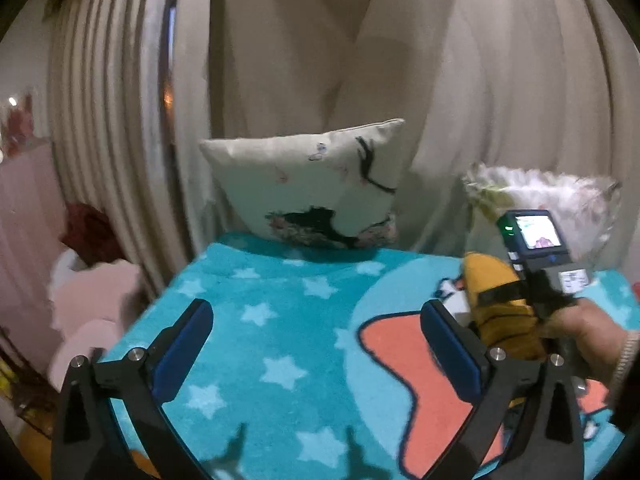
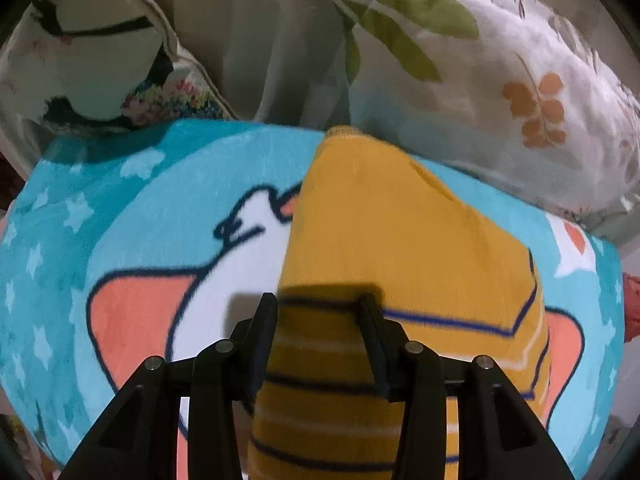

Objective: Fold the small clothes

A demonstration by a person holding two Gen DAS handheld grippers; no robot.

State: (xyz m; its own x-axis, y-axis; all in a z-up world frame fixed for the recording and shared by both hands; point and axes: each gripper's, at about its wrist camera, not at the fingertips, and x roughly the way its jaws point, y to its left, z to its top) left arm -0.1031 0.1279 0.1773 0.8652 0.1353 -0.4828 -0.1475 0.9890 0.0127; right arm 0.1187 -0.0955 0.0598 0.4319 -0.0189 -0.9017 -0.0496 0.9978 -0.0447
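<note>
The right gripper [image 2: 320,320] is clamped on the yellow striped garment [image 2: 400,240], which hangs bunched over the middle of the teal star blanket [image 1: 260,320], above its coral-and-white cartoon figure. The left gripper [image 1: 316,340] is spread wide with nothing between its fingers, over the blanket to the garment's left. At the blanket's far edge a face-print pillow [image 1: 304,184] leans on the beige curtain [image 1: 320,40]; a leaf-print pillow [image 2: 500,80] lies just behind the garment.

beige curtains [image 1: 304,60] | two pillows [image 1: 308,184] | turquoise star blanket [image 1: 260,320]
</note>
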